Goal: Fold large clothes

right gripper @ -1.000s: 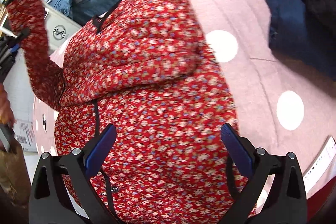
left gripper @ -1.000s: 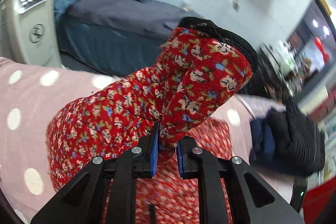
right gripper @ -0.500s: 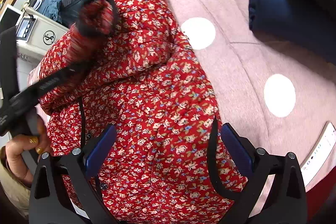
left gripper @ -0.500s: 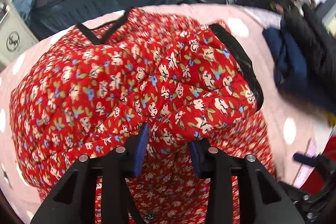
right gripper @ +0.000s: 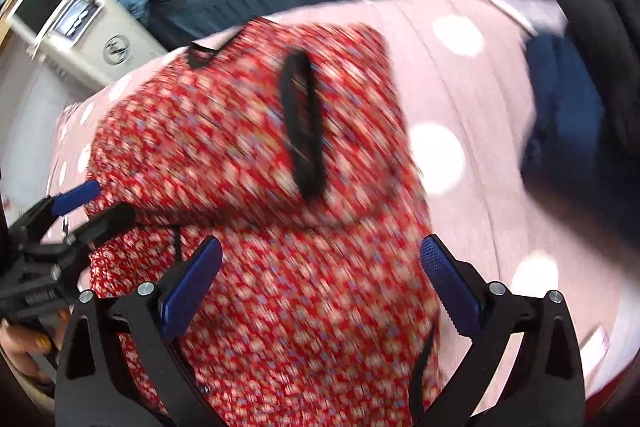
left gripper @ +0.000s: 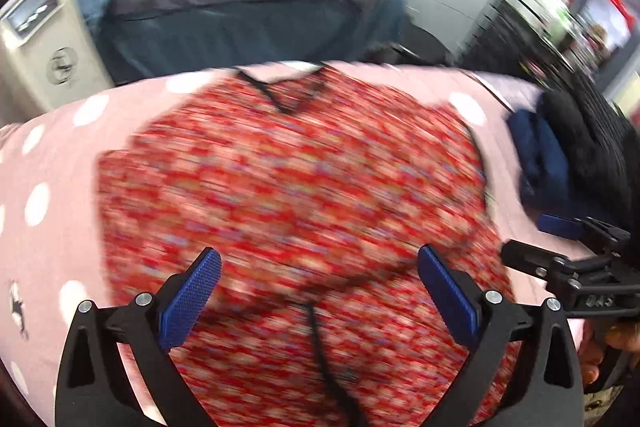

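A red floral garment with black trim (left gripper: 296, 187) lies on the pink polka-dot bed cover (left gripper: 60, 167), both sleeves folded across its front. It also shows in the right wrist view (right gripper: 248, 155), where one black sleeve cuff (right gripper: 302, 131) lies on top. My left gripper (left gripper: 318, 291) is open and empty above the garment's lower part. My right gripper (right gripper: 320, 287) is open and empty above the lower hem. Each gripper shows in the other's view, the right one (left gripper: 568, 251) and the left one (right gripper: 80, 203). Both views are motion-blurred.
A dark blue folded garment (left gripper: 540, 155) and a black garment (left gripper: 592, 139) lie at the cover's right side. Behind the bed stand a dark grey draped chair (left gripper: 248, 7) with blue cloth and a beige machine (left gripper: 48, 39) at the left.
My left gripper has carried the sleeve across the garment's front, let it go and opened wide. It has pulled back toward the hem. The right gripper stays open.
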A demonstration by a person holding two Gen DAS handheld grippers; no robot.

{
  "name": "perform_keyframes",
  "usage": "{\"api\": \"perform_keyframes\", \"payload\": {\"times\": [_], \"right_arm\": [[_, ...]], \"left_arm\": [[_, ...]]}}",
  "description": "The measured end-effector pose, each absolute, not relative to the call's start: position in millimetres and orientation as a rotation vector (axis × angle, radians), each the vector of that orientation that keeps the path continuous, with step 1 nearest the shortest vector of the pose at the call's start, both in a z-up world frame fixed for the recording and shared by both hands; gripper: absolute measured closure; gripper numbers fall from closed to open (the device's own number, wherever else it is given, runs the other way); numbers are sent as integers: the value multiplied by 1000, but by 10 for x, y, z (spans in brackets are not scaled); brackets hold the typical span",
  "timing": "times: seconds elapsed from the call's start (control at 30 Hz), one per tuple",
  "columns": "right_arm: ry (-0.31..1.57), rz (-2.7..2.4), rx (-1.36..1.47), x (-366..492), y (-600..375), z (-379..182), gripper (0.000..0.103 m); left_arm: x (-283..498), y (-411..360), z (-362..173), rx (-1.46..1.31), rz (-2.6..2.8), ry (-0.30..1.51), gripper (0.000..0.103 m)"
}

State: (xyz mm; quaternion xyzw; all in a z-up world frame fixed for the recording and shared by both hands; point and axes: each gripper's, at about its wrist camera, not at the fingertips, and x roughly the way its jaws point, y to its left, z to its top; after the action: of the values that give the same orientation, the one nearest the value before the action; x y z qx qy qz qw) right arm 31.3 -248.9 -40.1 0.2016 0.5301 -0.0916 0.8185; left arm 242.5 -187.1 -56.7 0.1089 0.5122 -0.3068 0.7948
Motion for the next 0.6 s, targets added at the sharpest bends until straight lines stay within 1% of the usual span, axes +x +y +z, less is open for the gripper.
{"api": "perform_keyframes", "payload": {"times": [0.07, 0.1, 0.17, 0.27, 0.33, 0.37, 0.4, 0.43, 0.5, 0.6], "right_arm": [[1107, -144, 379, 586, -2361, -338, 5], [1100, -125, 363, 688, -2304, -321, 5], [1090, -78, 322, 904, -2183, -302, 5], [1159, -7, 299, 1230, -2064, -505, 5], [1267, -57, 301, 1374, -2092, -798, 5], [1326, -83, 323, 1423, -2139, -973, 5], [1344, -88, 352, 1440, -2173, -1061, 5], [1338, -89, 369, 1452, -2199, -1109, 5], [1325, -90, 340, 1493, -2189, -1124, 5], [1345, -99, 289, 1573, -2131, -1193, 5]], "left_arm": [[2652, -1747, -591, 192, -617, 1133, 8], [2768, -1717, -628, 175, -602, 1165, 13], [2953, -1685, -724, 149, -563, 1204, 16], [3148, -1709, -970, 178, -517, 1279, 15], [3209, -1729, -1200, 201, -478, 1349, 14], [3253, -1731, -1329, 195, -469, 1381, 12], [3273, -1735, -1398, 194, -470, 1392, 7], [3276, -1764, -1441, 203, -482, 1386, 6], [3263, -1857, -1494, 268, -477, 1369, 6], [3303, -1947, -1574, 294, -462, 1377, 5]]}}
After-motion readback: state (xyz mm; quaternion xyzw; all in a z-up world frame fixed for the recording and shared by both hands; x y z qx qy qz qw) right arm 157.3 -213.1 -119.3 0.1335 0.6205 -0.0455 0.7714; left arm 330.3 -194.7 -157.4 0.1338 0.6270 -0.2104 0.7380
